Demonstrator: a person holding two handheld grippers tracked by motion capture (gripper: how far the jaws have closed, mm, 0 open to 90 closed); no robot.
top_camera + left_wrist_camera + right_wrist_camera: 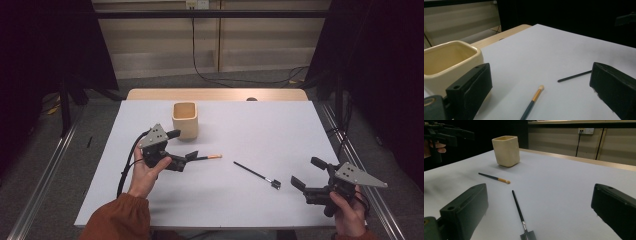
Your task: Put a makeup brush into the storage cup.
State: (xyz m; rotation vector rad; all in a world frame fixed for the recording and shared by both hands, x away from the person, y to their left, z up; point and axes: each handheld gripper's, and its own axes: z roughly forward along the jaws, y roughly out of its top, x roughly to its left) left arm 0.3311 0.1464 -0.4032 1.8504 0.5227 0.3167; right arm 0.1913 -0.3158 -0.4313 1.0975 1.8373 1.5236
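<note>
Two brushes mid-table, small brush (209, 157) between left gripper (183, 145) jaws

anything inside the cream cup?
Nothing seen. In the left gripper view the cream cup shows bare inner walls down from the rim, with no brush handle sticking out. Its bottom is hidden by the near wall. Both brushes lie on the table.

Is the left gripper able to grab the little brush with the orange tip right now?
Probably yes. The left gripper is open, the brush lies flat on the table between its jaws, and nothing blocks it; the cup stands off to one side.
</note>
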